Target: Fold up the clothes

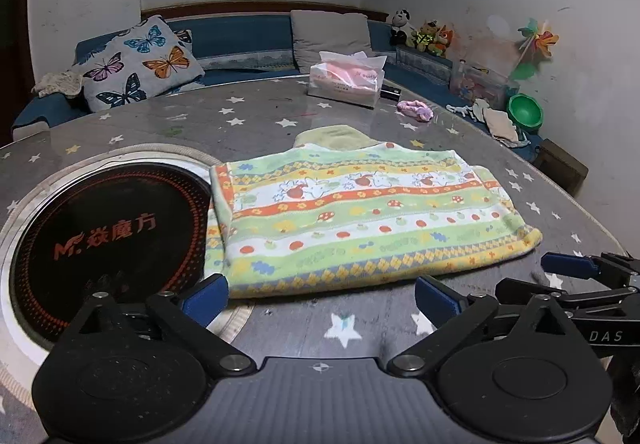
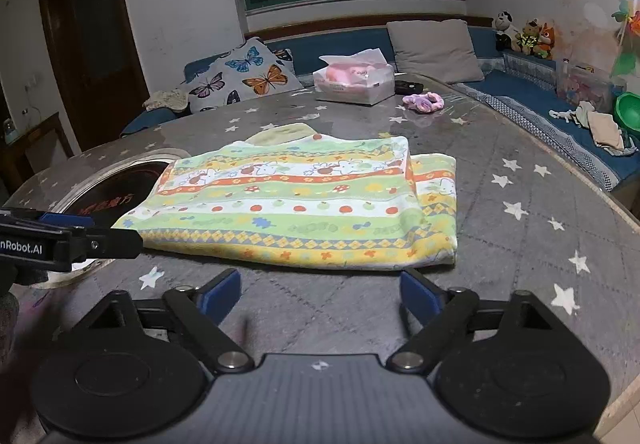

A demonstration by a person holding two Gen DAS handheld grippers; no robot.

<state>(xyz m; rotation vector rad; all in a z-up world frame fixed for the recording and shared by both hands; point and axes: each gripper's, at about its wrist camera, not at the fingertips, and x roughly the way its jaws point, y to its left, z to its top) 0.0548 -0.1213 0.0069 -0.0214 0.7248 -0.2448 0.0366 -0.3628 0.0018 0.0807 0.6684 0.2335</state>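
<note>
- Step in hand: the garment lies flat on the table, already folded into a striped rectangle; a pale green part pokes out at its far edge. Judged from this, a further fold or a final tidy is pending.
- Left claw: jaws apart, holding nothing, positioned just short of the garment's near edge, its left finger close to the near-left corner.
- Induction hob: set into the table at left. The garment's left edge overlaps its rim, so a pinch at that corner meets the raised ring.
- Right claw: jaws apart, empty, just short of the near hem toward the right side.
- Next move, as a judgement: each claw advances to a near corner, clamps every layer together, then lifts and carries the hem over to the far edge. A doubled layer shows along the right side; a shallow pinch may catch only the top ply.
- Surroundings: tissue box and purple scrunchie sit well beyond the garment, clear of the fold path. The butterfly cushion rests on the sofa behind.
</note>
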